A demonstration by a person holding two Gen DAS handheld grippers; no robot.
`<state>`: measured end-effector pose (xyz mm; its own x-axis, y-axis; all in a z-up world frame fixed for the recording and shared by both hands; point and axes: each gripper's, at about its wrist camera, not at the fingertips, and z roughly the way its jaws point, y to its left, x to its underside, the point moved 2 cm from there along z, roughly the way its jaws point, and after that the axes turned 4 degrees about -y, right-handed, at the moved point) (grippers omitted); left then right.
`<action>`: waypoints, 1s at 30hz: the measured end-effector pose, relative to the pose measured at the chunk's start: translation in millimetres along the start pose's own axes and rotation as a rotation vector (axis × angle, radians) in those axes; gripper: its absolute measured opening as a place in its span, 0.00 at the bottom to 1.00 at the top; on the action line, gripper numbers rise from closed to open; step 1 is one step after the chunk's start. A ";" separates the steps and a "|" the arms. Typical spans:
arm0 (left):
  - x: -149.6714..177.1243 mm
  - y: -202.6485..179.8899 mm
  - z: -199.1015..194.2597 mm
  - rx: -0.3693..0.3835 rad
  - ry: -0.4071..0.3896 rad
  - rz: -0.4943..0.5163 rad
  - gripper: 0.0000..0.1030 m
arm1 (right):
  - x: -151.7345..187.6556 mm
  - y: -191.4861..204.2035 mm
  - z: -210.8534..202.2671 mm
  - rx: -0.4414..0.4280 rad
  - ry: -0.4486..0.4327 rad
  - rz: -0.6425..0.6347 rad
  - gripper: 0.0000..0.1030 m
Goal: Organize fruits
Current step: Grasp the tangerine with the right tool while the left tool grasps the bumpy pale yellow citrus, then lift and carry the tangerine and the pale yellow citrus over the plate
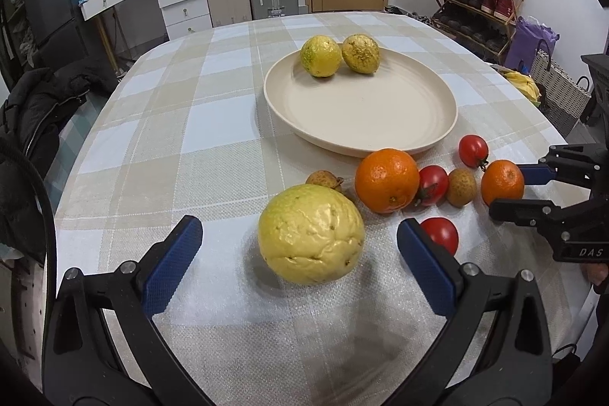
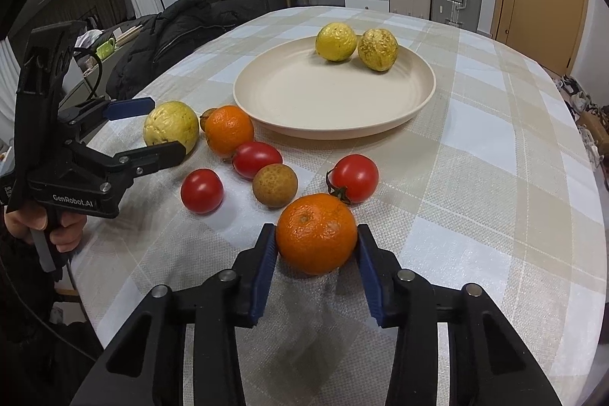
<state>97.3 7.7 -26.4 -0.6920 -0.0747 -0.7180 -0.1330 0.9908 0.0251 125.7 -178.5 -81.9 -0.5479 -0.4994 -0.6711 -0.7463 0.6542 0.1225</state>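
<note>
A cream plate [image 1: 361,113] [image 2: 304,101] holds two yellow-green fruits [image 1: 321,56] [image 2: 336,42]. A big pale yellow fruit [image 1: 310,234] [image 2: 171,122] rests on the cloth between the fingers of my left gripper [image 1: 297,221] [image 2: 163,127], which is open, its pads standing clear of the fruit. My right gripper [image 2: 316,227] [image 1: 508,190] is shut on a small orange [image 2: 316,234] [image 1: 502,182] that sits on the cloth, both blue pads against its sides. A larger orange [image 1: 387,179] [image 2: 229,130] lies near the plate's front rim.
Three red tomatoes [image 2: 201,191] [image 2: 257,160] [image 2: 354,177] and a brown longan [image 2: 275,185] lie between the two grippers; another longan [image 1: 324,179] sits behind the big yellow fruit. A black jacket [image 1: 34,117] lies off the table's left edge. A hand [image 2: 57,227] holds the left gripper.
</note>
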 end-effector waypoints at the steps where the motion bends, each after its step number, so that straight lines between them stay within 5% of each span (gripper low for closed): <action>1: 0.1 -0.6 -0.9 0.006 -0.001 0.001 0.99 | -0.3 0.1 -0.8 0.004 -0.006 -0.001 0.40; 8: 0.9 -2.2 -4.3 0.007 0.010 0.022 0.97 | -7.2 -0.5 -12.2 0.010 -0.068 0.004 0.40; 19: 5.0 -5.7 -11.4 0.055 0.014 0.058 0.52 | -9.5 -5.0 -18.9 0.020 -0.100 0.024 0.40; 30: 6.7 -4.3 -8.7 0.046 0.016 0.060 0.51 | -10.2 -4.2 -19.6 0.020 -0.107 0.019 0.40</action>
<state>87.1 2.1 -25.3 -0.7089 -0.0168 -0.7051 -0.0588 0.9976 0.0354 126.9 -187.3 -61.2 -0.5174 -0.4241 -0.7433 -0.7279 0.6748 0.1216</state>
